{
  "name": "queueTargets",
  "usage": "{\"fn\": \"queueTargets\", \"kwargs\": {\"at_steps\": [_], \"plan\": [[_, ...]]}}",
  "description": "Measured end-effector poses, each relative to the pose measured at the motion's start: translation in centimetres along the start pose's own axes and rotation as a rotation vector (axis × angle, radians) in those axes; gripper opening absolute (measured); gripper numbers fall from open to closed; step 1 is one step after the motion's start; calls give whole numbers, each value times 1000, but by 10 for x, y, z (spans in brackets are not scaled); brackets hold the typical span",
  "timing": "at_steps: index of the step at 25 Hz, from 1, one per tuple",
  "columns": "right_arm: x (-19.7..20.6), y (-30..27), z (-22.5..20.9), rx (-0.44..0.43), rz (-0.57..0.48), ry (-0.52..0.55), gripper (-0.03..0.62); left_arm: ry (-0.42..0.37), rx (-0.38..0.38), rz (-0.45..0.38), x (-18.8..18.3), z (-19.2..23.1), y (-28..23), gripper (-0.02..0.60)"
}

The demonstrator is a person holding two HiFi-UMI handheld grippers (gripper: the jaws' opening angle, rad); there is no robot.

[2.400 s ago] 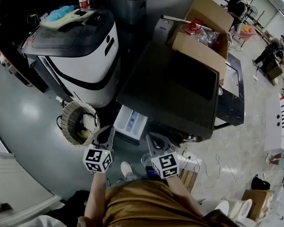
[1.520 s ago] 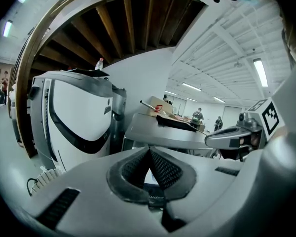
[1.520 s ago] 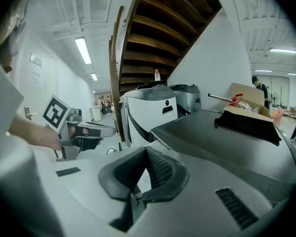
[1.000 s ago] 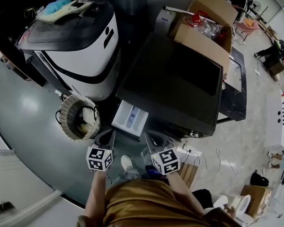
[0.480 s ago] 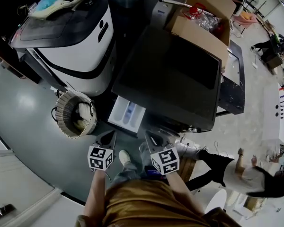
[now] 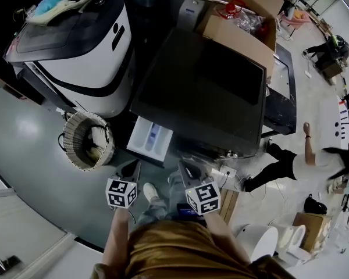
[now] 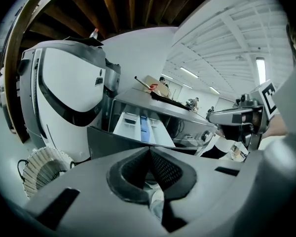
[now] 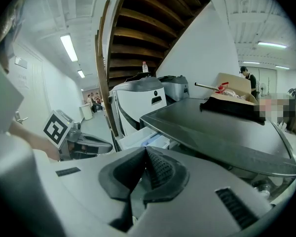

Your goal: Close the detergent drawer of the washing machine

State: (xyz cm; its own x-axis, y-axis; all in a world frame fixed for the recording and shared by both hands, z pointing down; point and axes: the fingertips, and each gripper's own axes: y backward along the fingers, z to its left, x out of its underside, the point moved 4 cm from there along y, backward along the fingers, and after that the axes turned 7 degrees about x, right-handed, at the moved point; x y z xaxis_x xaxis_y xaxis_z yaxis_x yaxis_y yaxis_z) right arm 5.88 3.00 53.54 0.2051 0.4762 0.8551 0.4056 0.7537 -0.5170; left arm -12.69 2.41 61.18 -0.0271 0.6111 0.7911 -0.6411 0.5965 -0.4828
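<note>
- Detergent drawer (image 6: 150,139): white tray with a blue middle compartment, standing pulled out from the front left of the dark washing machine (image 6: 203,97).
- Left gripper (image 6: 130,168): jaws pressed together, empty, near the drawer's front, apart from it.
- Right gripper (image 6: 189,170): jaws together, empty, to the drawer's right.

White-and-blue detergent drawer (image 6: 150,139), black washing machine (image 6: 203,92), brown cardboard box (image 6: 235,35), tan woven basket (image 6: 67,144), black-banded white appliance (image 6: 90,54).

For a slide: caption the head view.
Detergent drawer open on the washing machine; left hand-held gripper and right hand-held gripper, both shut, hover short of it.
</note>
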Motion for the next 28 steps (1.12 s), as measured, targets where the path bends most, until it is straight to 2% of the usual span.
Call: {"fn": "queueTargets", "kwargs": {"at_steps": [10, 15, 28], "plan": [[2, 0, 1, -11, -3, -10, 12, 30, 4, -9, 0, 1, -2, 25], [-5, -3, 0, -16, -21, -24, 12, 7, 3, 21, -2, 1, -2, 25], [-6, -6, 0, -6, -17, -30, 12, 11, 18, 27, -3, 1, -3, 26]]}}
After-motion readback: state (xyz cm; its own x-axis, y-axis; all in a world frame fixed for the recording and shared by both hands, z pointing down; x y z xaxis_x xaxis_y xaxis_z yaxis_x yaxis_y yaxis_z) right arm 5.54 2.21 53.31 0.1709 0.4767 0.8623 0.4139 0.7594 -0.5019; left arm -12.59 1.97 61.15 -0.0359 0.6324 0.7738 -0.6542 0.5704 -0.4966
